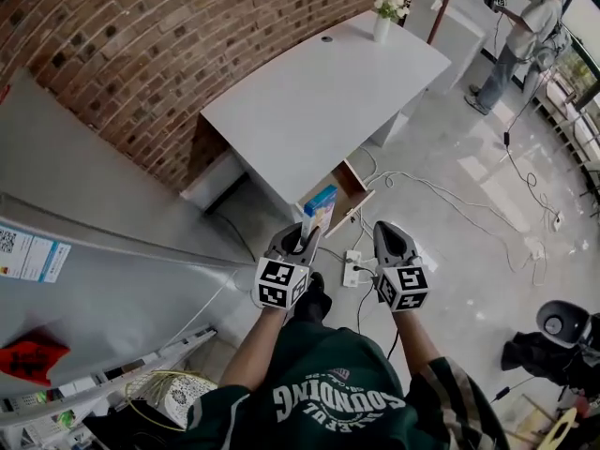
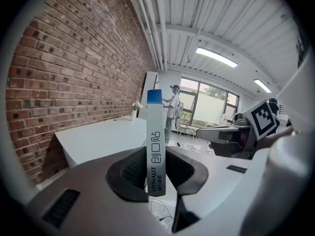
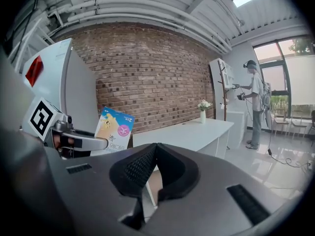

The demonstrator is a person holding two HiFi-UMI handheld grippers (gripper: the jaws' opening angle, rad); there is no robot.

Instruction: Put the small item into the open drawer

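The small item is a thin blue, white and yellow box (image 1: 320, 208), and my left gripper (image 1: 306, 236) is shut on its lower end. In the left gripper view the box (image 2: 156, 146) stands upright, edge-on, clamped between the pads. It hangs just in front of the open drawer (image 1: 349, 187) of the white desk (image 1: 319, 92), whose wooden inside shows. My right gripper (image 1: 386, 229) is beside the left one, shut and holding nothing; its pads (image 3: 147, 162) meet in the right gripper view. From that view the box (image 3: 114, 129) shows at the left.
A vase of flowers (image 1: 387, 9) stands on the desk's far end. A power strip (image 1: 352, 268) and cables lie on the floor below the drawer. A grey cabinet (image 1: 84, 251) fills the left. A person (image 1: 525, 36) stands far right; dark gear (image 1: 561, 336) sits bottom right.
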